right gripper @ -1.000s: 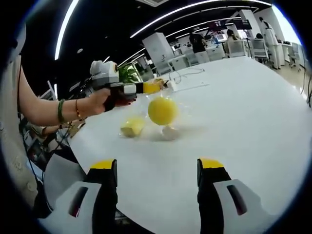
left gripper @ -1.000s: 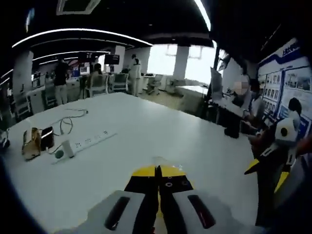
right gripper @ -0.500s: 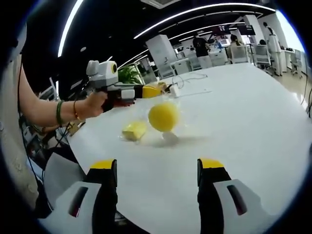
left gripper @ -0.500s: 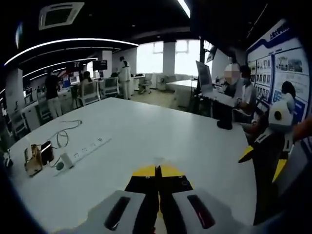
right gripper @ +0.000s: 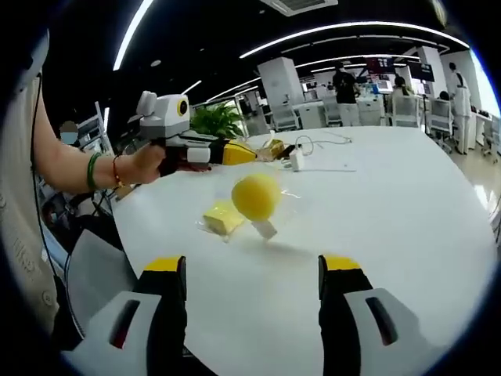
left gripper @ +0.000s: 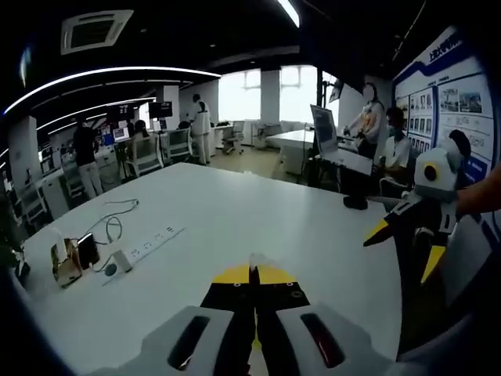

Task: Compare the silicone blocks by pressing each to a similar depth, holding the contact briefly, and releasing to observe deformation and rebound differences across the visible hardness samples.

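The right gripper (right gripper: 252, 270) hangs above the near part of the white table (right gripper: 407, 196) with its two yellow-tipped jaws spread wide and nothing between them, while the left gripper (left gripper: 252, 276) has its jaws pressed together at the tips, also holding nothing. Ahead of the open jaws, in the right gripper view, lie the samples: a yellow ball (right gripper: 256, 196) that seems to sit in clear wrapping, a flat yellow block (right gripper: 222, 217) just beside it on its left, and a small pale block (right gripper: 264, 229) at the ball's foot. None of them is touched by either tool; the left gripper (right gripper: 235, 153), held in a hand (right gripper: 149, 163) with beaded bracelets at the wrist, points over the table well above and behind them. Judged from this, no press is under way and nothing looks dented, so the pressing, holding and releasing of each sample appears to lie ahead; how many have been tried cannot be told. The left gripper view looks past the samples and gives what the other lacks: a power strip (left gripper: 149, 243) with a trailing cable, a small heap of things at the table's far left edge, seated people by a poster wall, and the right gripper (left gripper: 401, 241) coming in from the right edge.
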A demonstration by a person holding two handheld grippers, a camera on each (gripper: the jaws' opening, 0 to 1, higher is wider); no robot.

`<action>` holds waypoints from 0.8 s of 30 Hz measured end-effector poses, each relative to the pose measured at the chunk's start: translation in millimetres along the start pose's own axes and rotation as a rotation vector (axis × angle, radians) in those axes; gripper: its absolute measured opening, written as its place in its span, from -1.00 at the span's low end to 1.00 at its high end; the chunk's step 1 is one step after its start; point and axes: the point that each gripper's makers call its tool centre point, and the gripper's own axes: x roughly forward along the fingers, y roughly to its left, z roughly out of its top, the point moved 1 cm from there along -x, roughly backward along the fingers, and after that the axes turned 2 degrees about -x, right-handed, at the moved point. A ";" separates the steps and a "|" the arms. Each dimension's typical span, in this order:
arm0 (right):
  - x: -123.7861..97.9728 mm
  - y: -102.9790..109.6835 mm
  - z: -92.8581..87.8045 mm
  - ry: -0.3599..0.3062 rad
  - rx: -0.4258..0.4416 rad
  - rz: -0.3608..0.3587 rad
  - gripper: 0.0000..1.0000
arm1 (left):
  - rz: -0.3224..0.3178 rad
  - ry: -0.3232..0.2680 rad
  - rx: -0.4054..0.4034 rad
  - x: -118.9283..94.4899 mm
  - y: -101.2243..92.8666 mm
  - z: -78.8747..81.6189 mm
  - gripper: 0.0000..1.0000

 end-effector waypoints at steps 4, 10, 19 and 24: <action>5.2 4.7 14.7 0.002 -0.054 0.023 0.27 | 0.008 -0.014 0.006 -20.5 3.2 5.9 -1.00; 19.6 21.3 38.3 0.013 -0.151 0.086 0.27 | 0.009 -0.013 0.026 -53.1 0.7 11.7 -1.00; 59.9 63.0 64.7 0.076 -0.313 0.242 0.31 | -0.022 -0.015 0.052 -98.3 -12.2 11.5 -1.00; 82.9 83.0 76.6 0.124 -0.377 0.315 0.31 | -0.038 -0.009 0.072 -118.9 -18.2 8.9 -1.00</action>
